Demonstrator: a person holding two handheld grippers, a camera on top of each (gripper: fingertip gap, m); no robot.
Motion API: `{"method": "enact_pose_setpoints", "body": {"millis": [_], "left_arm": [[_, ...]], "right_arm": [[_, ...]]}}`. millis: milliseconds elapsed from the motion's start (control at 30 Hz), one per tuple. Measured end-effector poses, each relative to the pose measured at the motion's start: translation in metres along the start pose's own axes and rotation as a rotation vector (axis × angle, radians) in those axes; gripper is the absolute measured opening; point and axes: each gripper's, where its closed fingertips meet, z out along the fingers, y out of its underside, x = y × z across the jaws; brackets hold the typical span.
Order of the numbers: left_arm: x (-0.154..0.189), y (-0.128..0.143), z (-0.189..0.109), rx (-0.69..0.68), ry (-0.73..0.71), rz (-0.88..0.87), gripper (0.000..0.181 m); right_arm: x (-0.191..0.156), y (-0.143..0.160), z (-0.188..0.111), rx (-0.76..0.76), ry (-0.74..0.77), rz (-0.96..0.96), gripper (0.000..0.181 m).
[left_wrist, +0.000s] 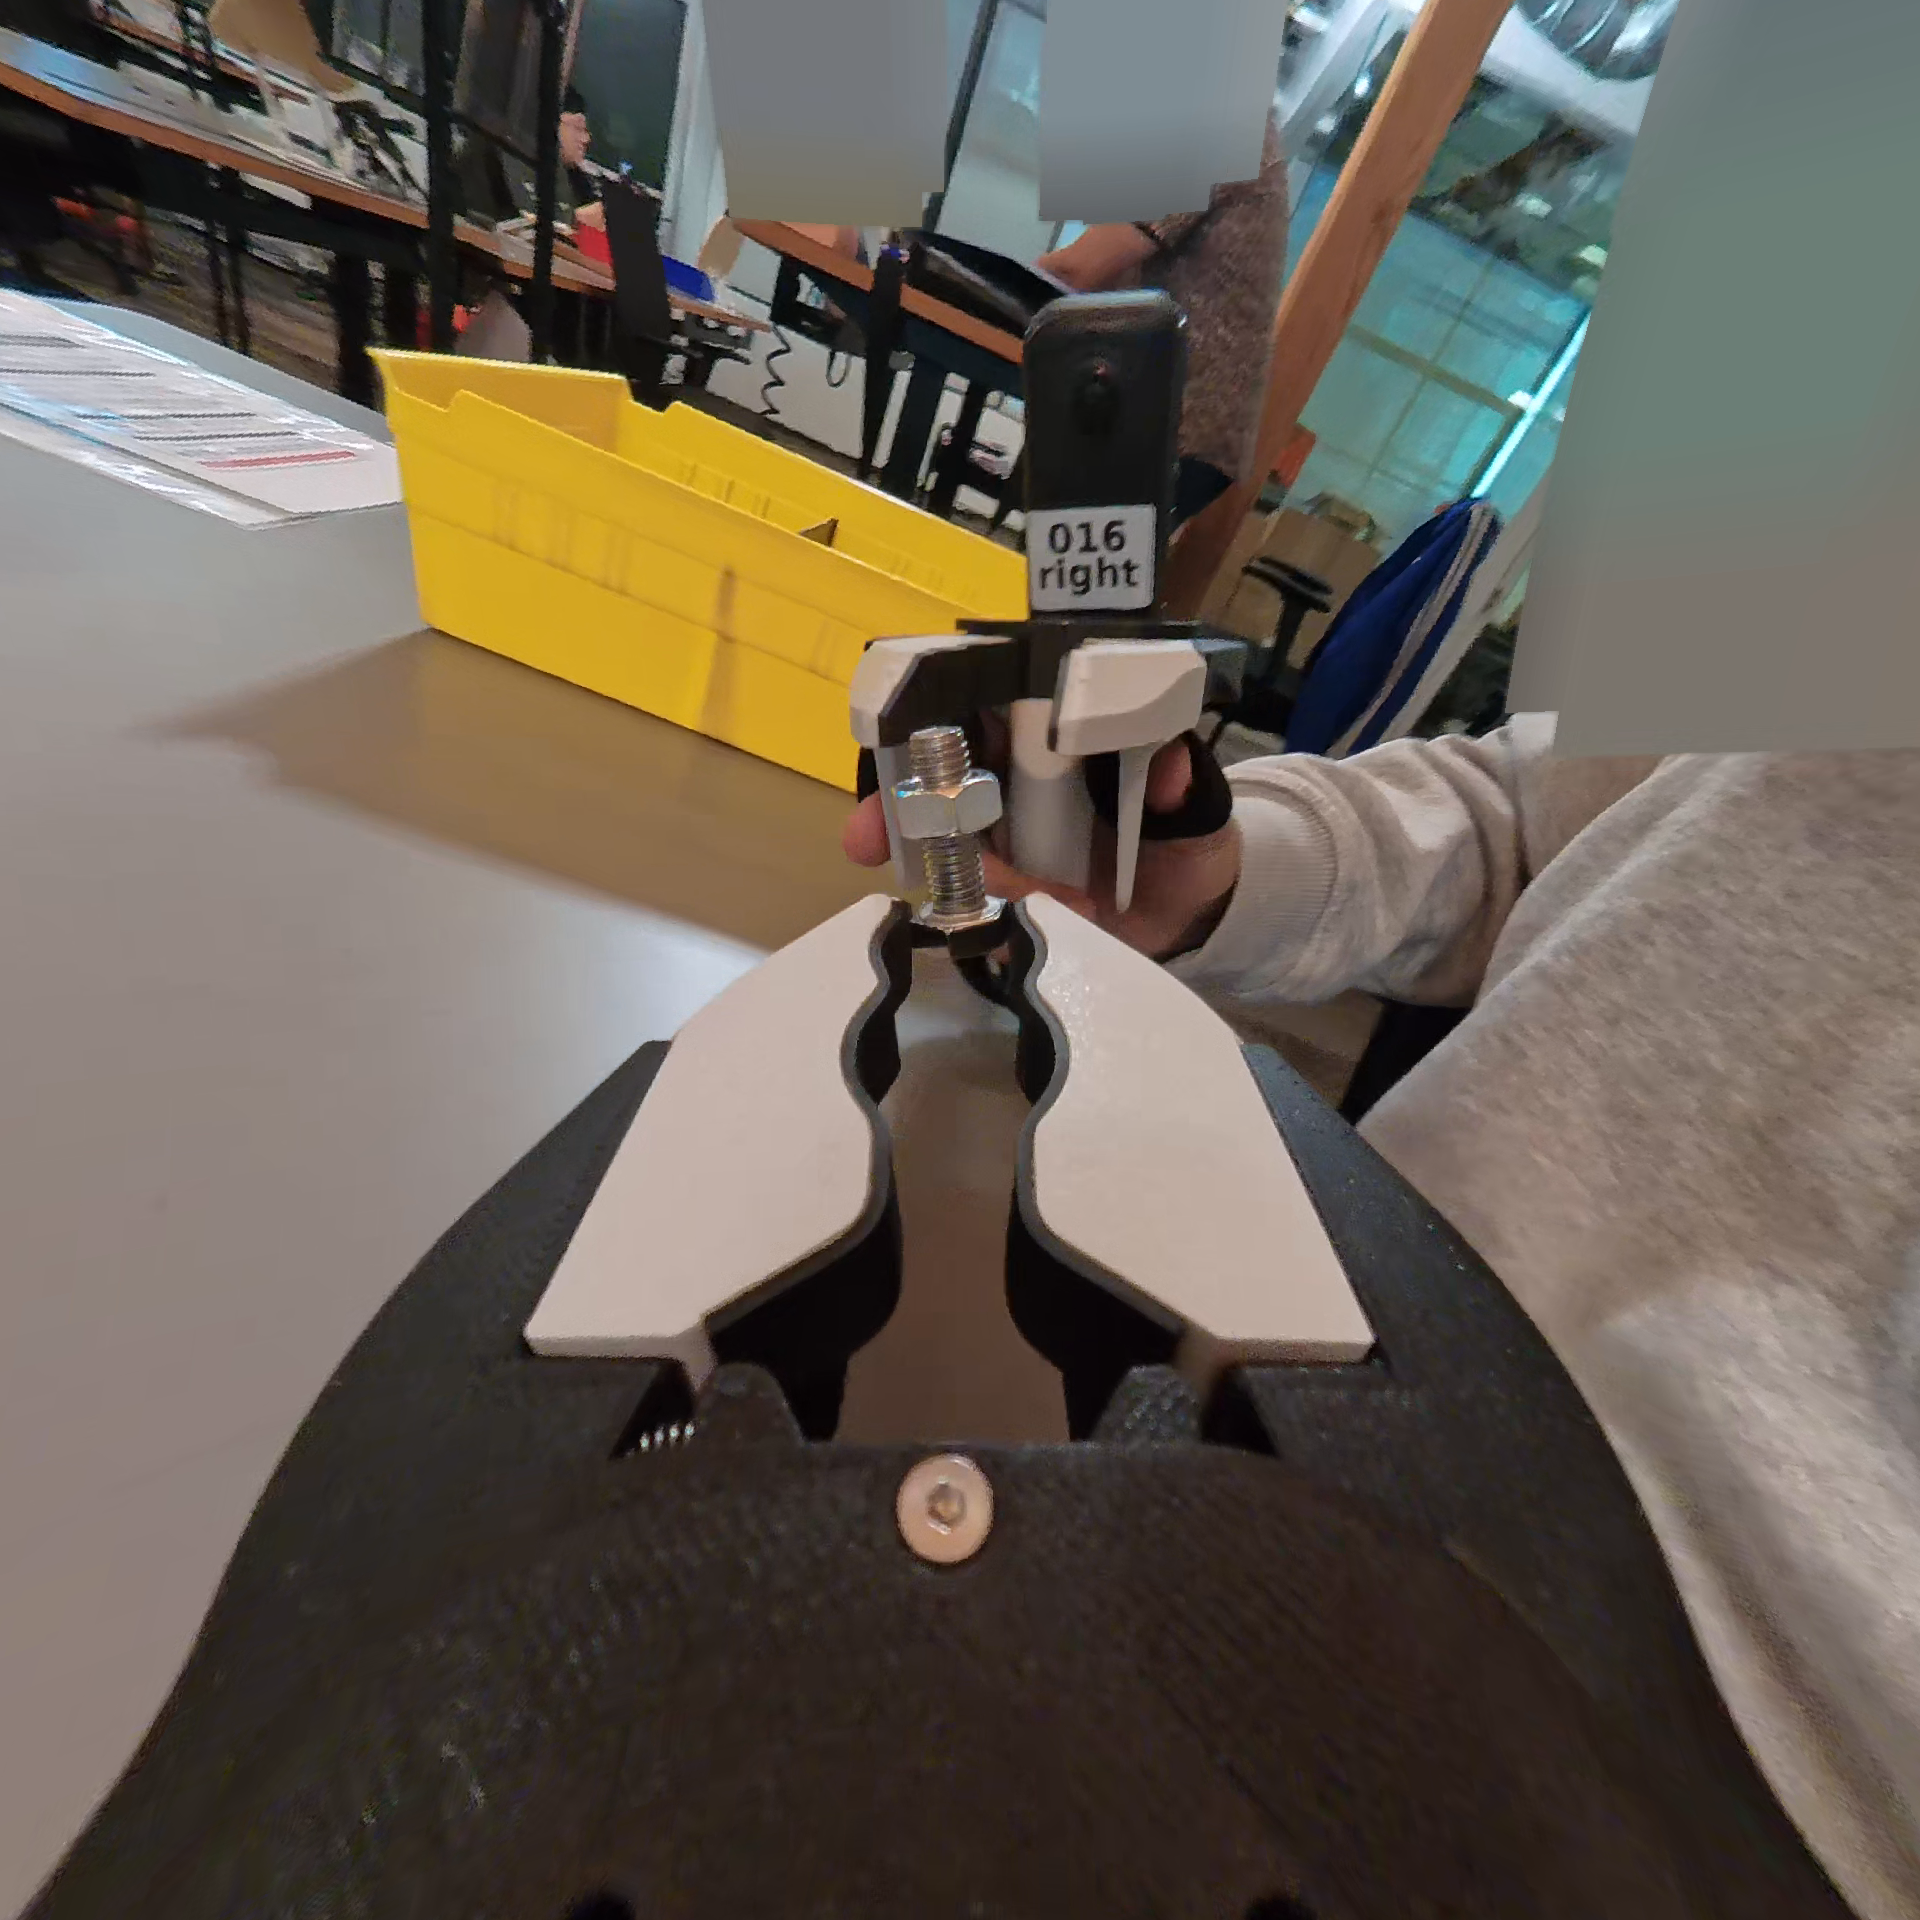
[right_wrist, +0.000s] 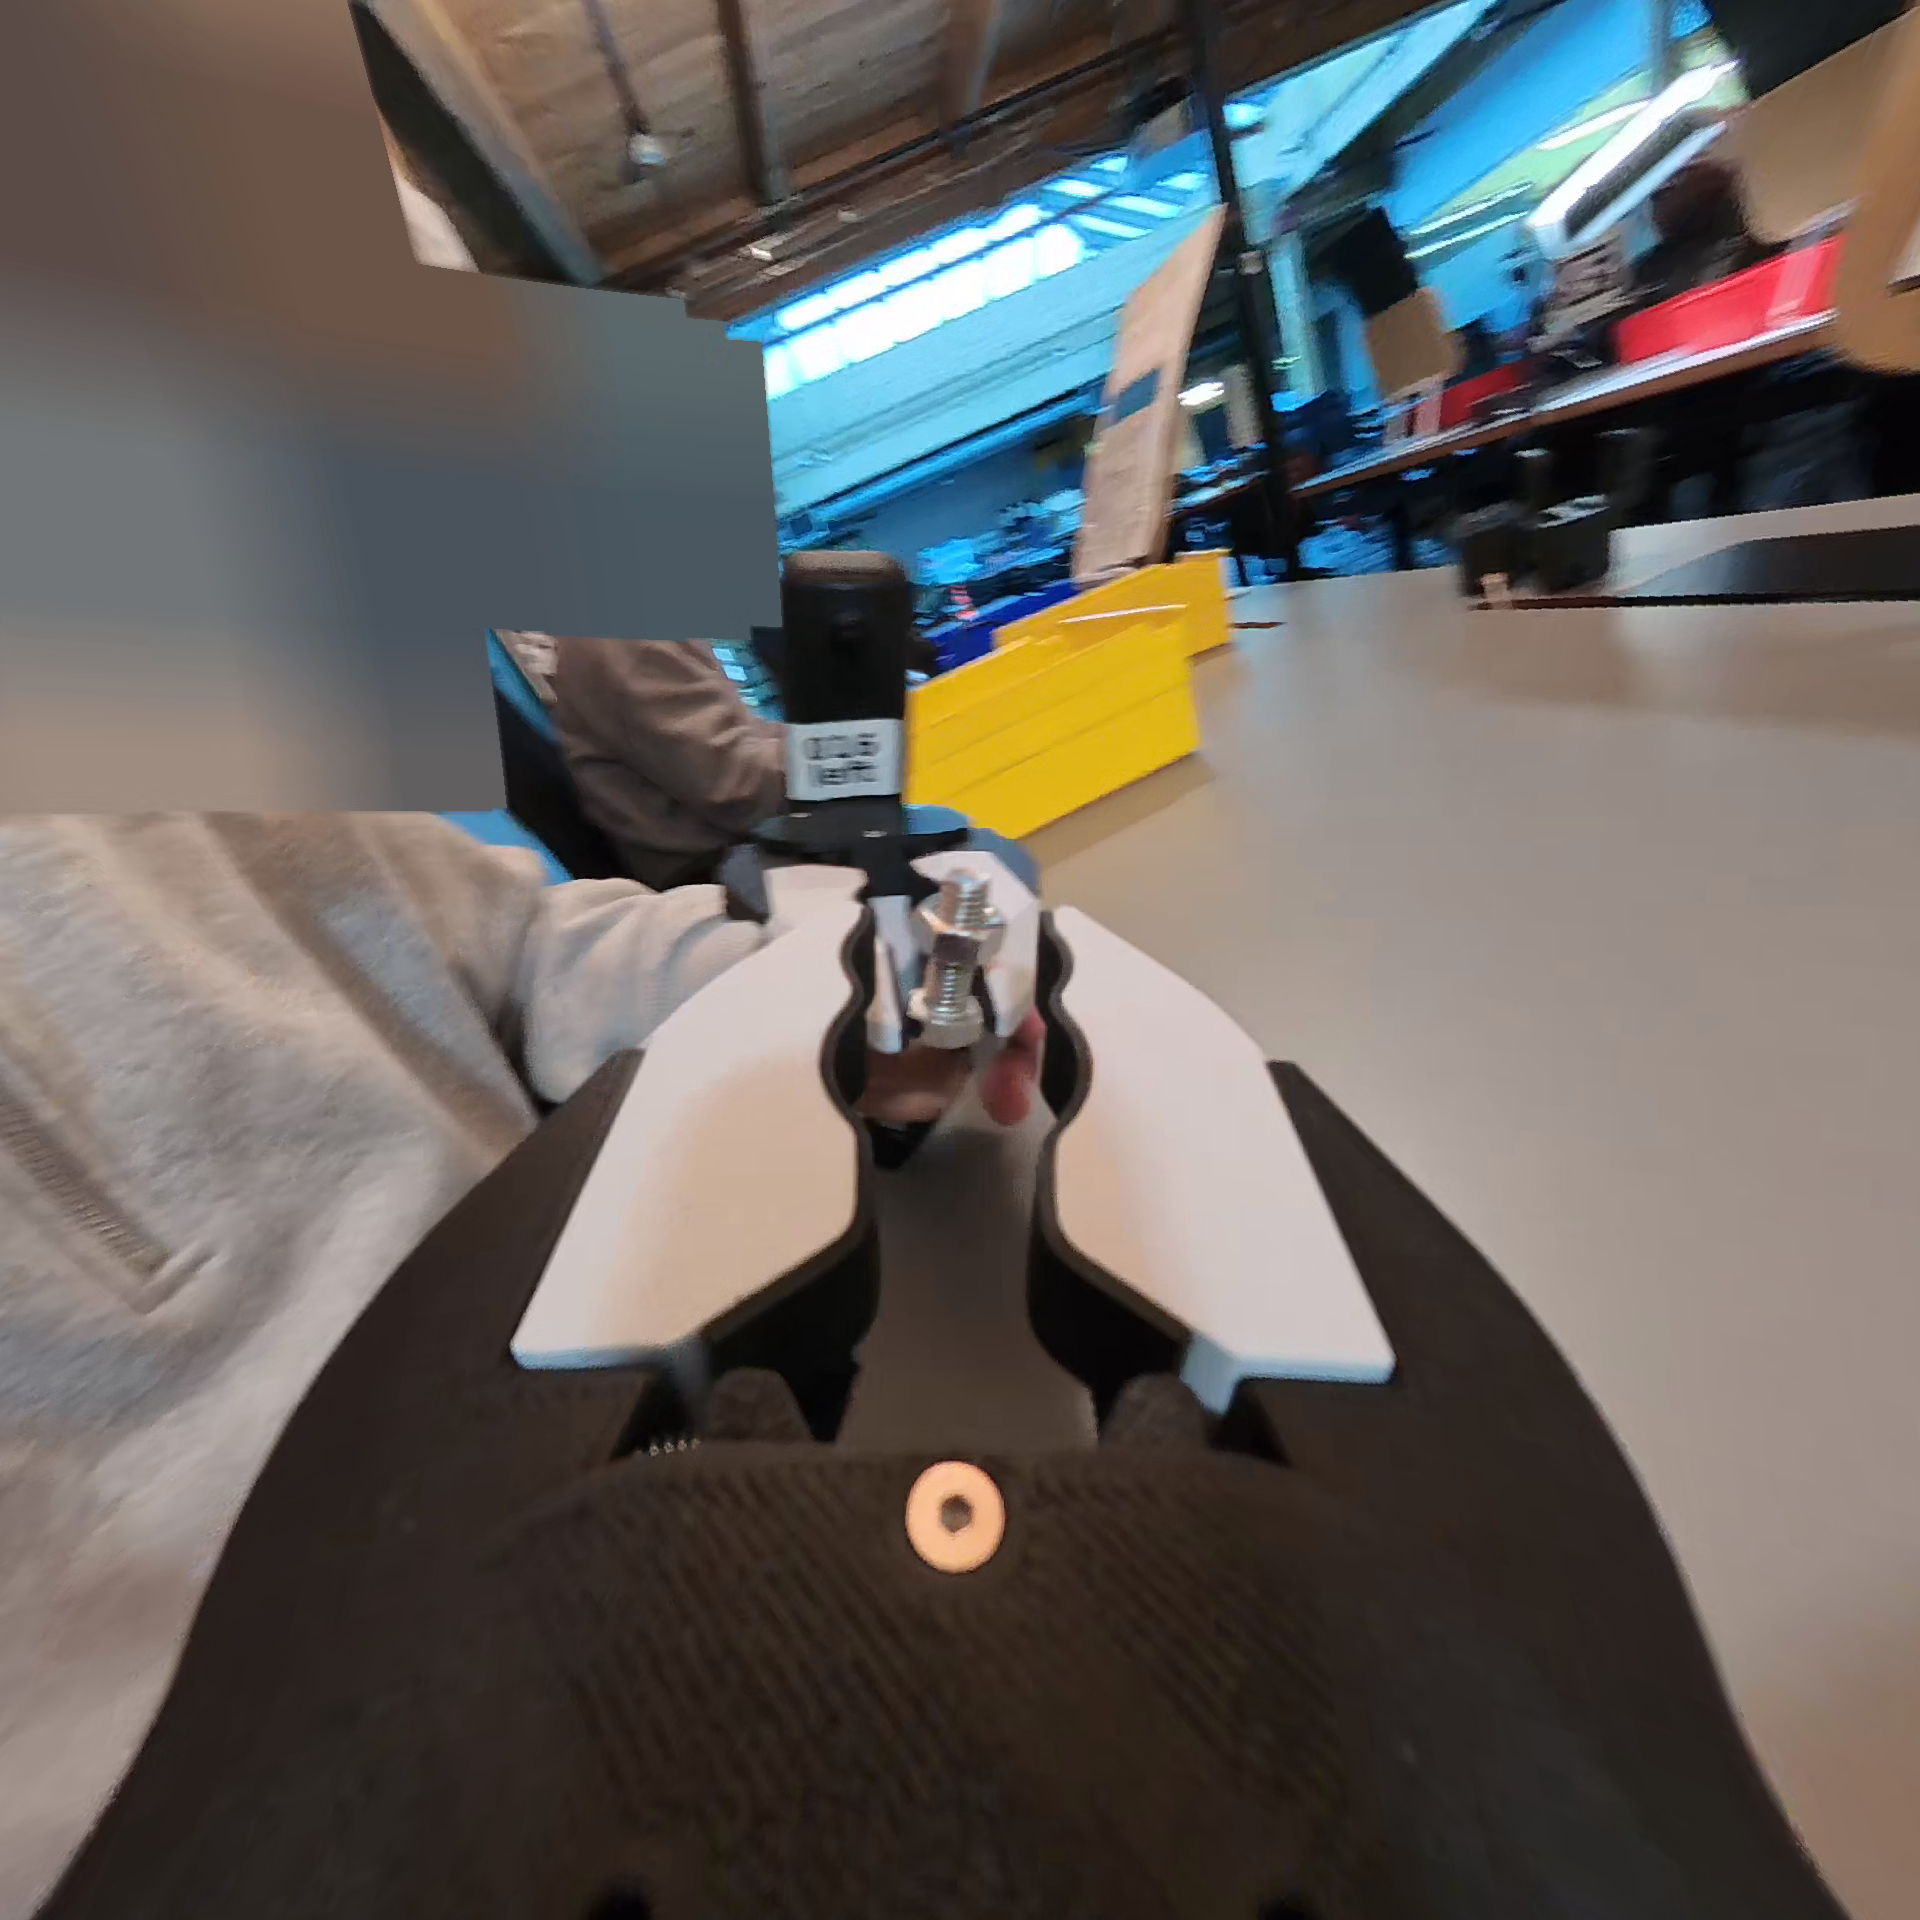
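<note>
Left tongs (left_wrist: 956, 920) pinched on the head of a silver bolt (left_wrist: 943, 831), bolt standing upright from the tips. Right tongs (right_wrist: 951, 940) meet it above, closed on the hex nut (left_wrist: 945, 808) partway down the thread. Both held in the air over the grey bench (left_wrist: 260, 883). Yellow bin (left_wrist: 665, 561) on the bench well beyond the tongs, to the left.

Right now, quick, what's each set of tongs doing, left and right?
Left tongs: shut on the head of the bolt, which stands upright.
Right tongs: shut on the nut threaded on that bolt.
</note>
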Motion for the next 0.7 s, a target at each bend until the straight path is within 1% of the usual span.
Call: {"method": "enact_pose_setpoints", "body": {"millis": [67, 200, 400, 533, 600, 700], "left_arm": [[-0.003, 0.003, 0.001, -0.02, -0.05, 0.062, 0.018], [-0.005, 0.01, 0.005, -0.066, -0.114, 0.172, 0.018], [-0.006, 0.008, 0.007, -0.047, -0.124, 0.138, 0.018], [-0.001, 0.007, 0.006, -0.03, -0.099, 0.153, 0.02], [0.0, 0.006, 0.007, -0.026, -0.094, 0.153, 0.031], [0.002, 0.009, 0.009, -0.046, -0.077, 0.142, 0.034]], "right_arm": [[0.002, 0.002, -0.001, -0.026, 0.028, -0.009, 0.025], [0.001, 0.013, 0.003, -0.115, 0.074, -0.066, 0.025], [0.006, 0.023, 0.007, -0.215, 0.185, -0.197, 0.019], [0.003, 0.022, 0.008, -0.208, 0.165, -0.185, 0.018], [0.004, 0.023, 0.008, -0.209, 0.154, -0.165, 0.018], [0.0, 0.022, 0.008, -0.181, 0.104, -0.13, 0.018]]}}
